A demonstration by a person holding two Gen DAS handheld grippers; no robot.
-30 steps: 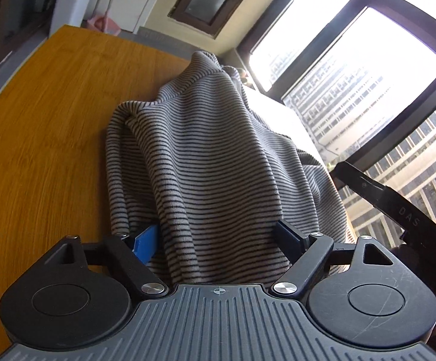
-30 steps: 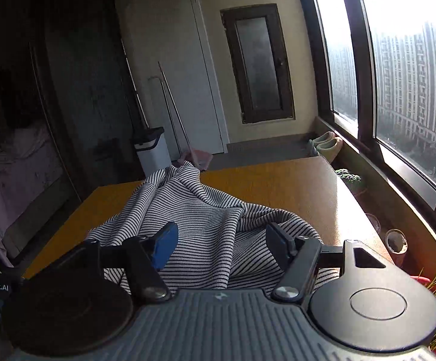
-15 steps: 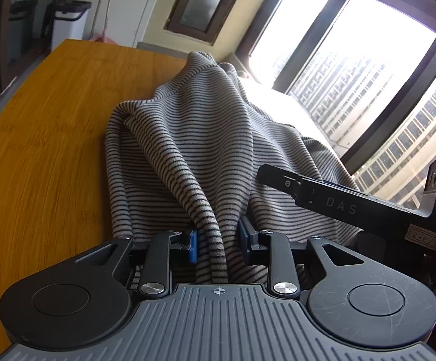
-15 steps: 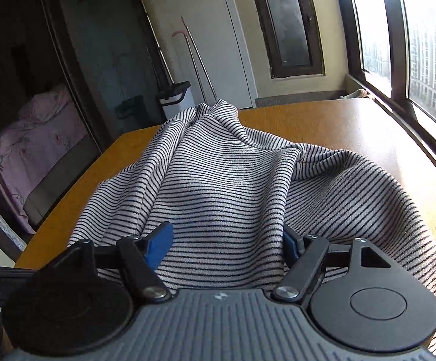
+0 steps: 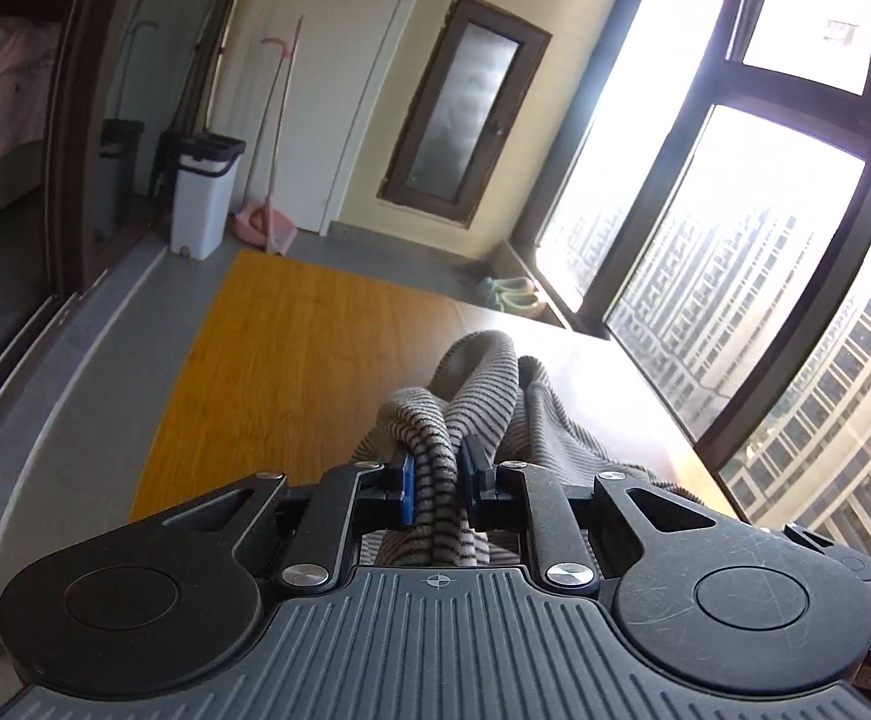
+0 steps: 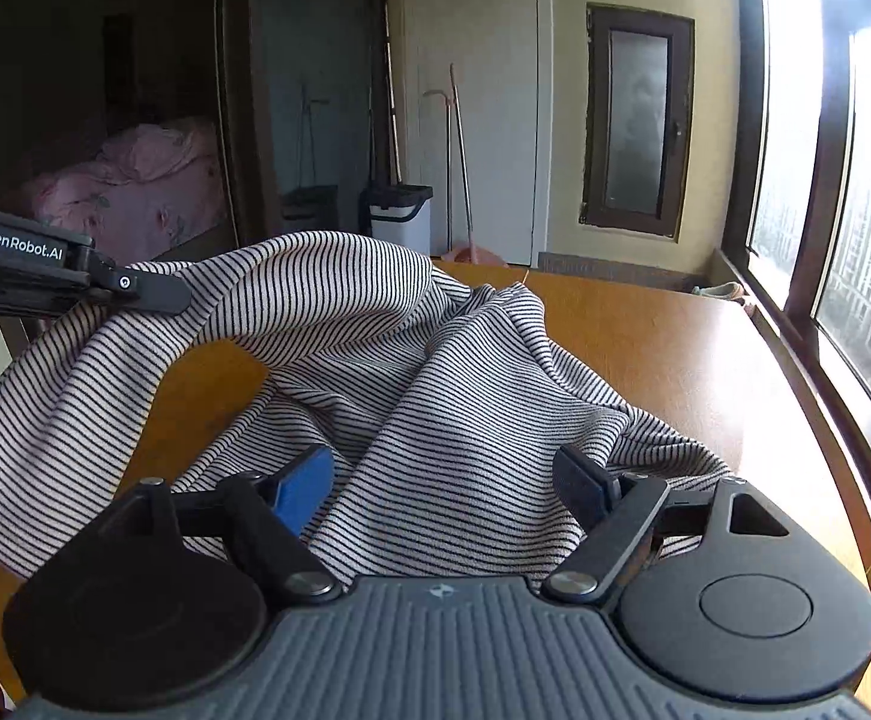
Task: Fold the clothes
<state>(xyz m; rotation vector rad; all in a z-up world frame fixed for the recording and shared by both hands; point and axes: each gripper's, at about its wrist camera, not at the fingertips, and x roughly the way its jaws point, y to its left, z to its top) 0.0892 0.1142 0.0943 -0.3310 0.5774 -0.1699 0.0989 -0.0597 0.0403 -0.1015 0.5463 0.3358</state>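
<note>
- Left wrist view: your left gripper (image 5: pixel 435 474) has its fingers (image 5: pixel 405 489) pinching a bunched ridge of the striped knit garment (image 5: pixel 471 396), with several layers gathered between the blue pads. The cloth rises in a loose hump just ahead of the pads and trails down to the right onto the wooden worktop (image 5: pixel 291 360).
- The way it crumples there suggests a soft, light, limp fabric with no stiffness of its own; I judge it will sag wherever you do not support it. A pinch on a thick bunch like this holds firmly, but it takes in hidden layers, so you may lift more than one edge.
- Right wrist view: your right gripper (image 6: pixel 447 480) has its fingers (image 6: pixel 306 477) spread wide and opening further; the striped knit garment (image 6: pixel 411 360) passes between them, but the pads do not press on it.
- From here the left gripper (image 6: pixel 135 288) shows at the left, holding one part of the cloth up off the wooden worktop (image 6: pixel 675 348) so that it drapes in an arch, the rest lying rumpled on the surface.
- For the fold, take hold at a hem or seam edge rather than mid-panel; the knit looks stretchy, so a central pinch would probably distort it. Which edge lies nearest your right fingers I cannot tell.
</note>
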